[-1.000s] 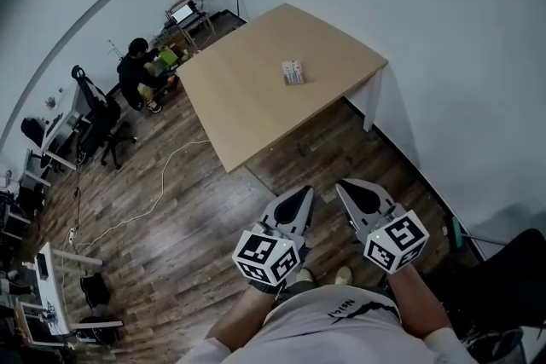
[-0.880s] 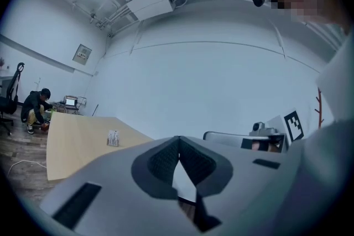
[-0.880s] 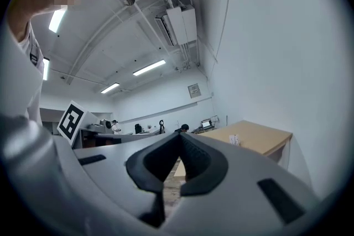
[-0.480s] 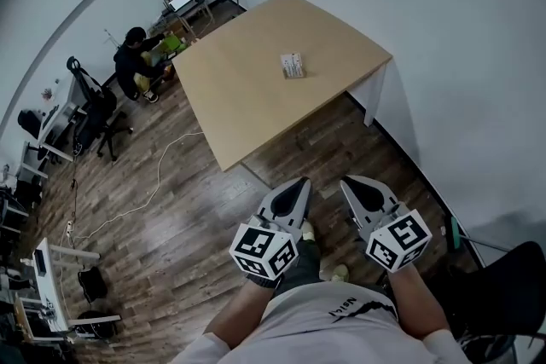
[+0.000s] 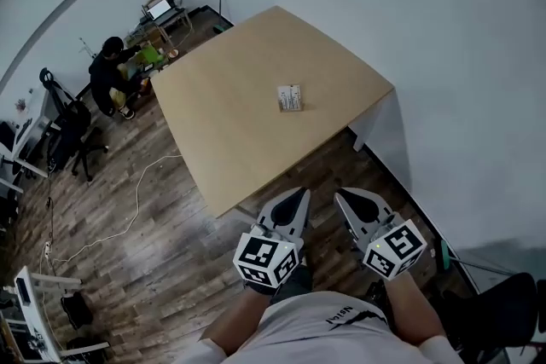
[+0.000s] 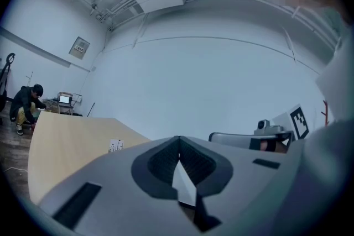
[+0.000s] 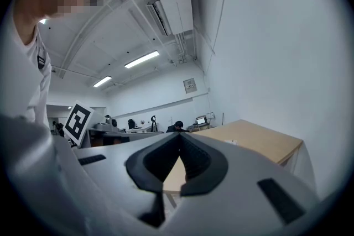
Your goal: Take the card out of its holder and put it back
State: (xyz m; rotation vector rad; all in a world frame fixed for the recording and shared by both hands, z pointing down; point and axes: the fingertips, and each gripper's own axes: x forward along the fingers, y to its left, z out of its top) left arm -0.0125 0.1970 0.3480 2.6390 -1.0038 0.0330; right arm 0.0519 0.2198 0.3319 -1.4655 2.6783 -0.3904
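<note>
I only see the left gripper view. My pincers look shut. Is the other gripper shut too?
Observer: Yes, the right gripper has its jaws together, nothing between them.
Operator: Are we at the table?
Observer: Not yet. The head view shows the left gripper over the wood floor, short of the table.
Operator: Where's the card holder?
Observer: The card holder sits near the table's middle, away from every edge.

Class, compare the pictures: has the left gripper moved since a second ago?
Yes. The left gripper has come forward, closer to the near edge of the table, in the head view.
</note>
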